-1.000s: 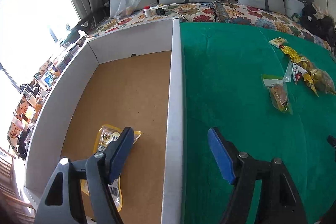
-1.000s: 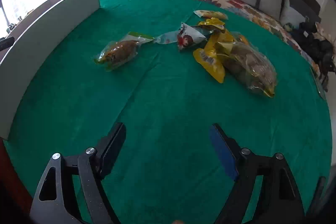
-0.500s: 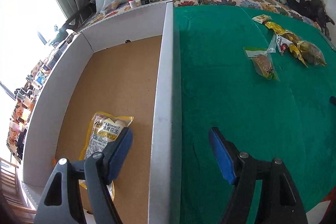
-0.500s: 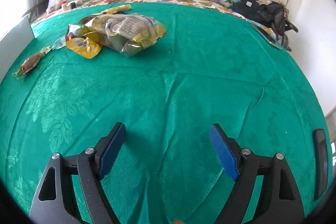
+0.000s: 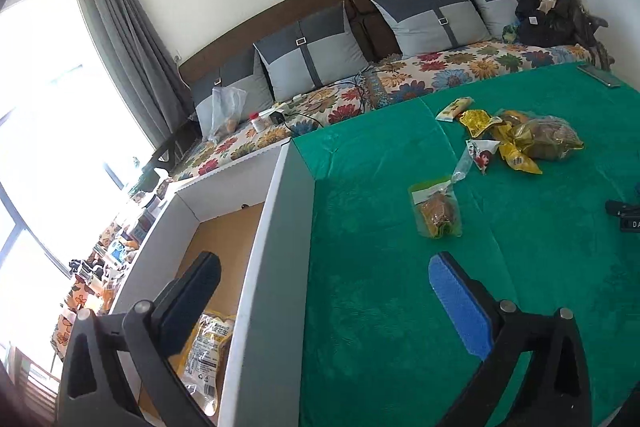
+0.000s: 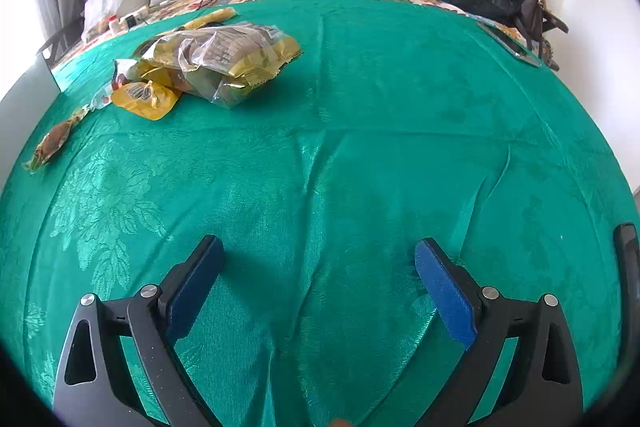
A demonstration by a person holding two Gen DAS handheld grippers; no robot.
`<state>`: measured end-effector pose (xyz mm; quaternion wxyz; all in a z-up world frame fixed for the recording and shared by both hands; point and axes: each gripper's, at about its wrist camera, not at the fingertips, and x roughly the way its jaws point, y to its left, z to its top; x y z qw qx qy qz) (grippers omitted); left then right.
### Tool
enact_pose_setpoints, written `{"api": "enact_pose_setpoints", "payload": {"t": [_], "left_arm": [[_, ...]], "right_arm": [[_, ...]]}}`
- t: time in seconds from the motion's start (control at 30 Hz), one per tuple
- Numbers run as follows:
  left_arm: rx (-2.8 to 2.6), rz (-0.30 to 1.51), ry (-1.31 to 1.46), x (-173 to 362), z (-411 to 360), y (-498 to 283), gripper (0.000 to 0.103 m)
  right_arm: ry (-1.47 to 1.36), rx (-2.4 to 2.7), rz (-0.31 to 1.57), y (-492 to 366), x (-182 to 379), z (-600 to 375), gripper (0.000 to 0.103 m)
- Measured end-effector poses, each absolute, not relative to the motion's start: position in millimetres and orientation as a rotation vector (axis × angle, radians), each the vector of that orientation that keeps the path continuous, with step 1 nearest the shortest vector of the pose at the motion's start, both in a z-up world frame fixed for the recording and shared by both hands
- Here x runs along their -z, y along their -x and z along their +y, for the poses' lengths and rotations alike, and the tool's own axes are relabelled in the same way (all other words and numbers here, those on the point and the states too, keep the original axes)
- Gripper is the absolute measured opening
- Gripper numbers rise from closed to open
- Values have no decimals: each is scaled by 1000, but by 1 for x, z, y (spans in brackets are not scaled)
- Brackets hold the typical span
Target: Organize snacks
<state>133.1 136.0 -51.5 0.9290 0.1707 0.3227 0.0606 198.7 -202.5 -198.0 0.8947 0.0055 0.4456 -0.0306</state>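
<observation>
The left tongs (image 5: 324,287) stood wide apart with nothing between them, their jaws having just been opening, and they straddled the white wall of the box (image 5: 276,227) — one finger over the brown box floor, the other over the green cloth (image 5: 380,307). That fits a hand that had let go of a snack inside the box and was heading for the next one. The box held a single item that could be seen: a yellow peanut packet (image 5: 208,355) lying flat on the floor near the front, partly hidden behind the left finger.

The right tongs (image 6: 320,287) were also open and empty, their jaws having just been widening too, pointing down at bare green cloth with no snack in reach.

The remaining snacks lay loose on the cloth, well apart from the box. A clear packet with brown contents (image 5: 438,213) sat alone, nearest the box — probably the easiest next pick. Beyond it a small white packet (image 5: 478,155) touched the main heap, where a large clear bag (image 5: 548,137) rested on several yellow packets (image 5: 518,159). Most of the sorting seemed still undone.
</observation>
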Motion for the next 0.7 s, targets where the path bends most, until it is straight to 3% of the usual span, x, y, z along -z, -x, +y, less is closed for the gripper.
{"api": "enact_pose_setpoints", "payload": {"t": [0.37,0.7], "left_arm": [[48,1037,-143,185,44,-188,103],[-15,952,13,195,37,-212,103]], "right_arm": [[-12,62,924,-199,198,-203,98],[-12,62,924,-199,198,-203,99]]}}
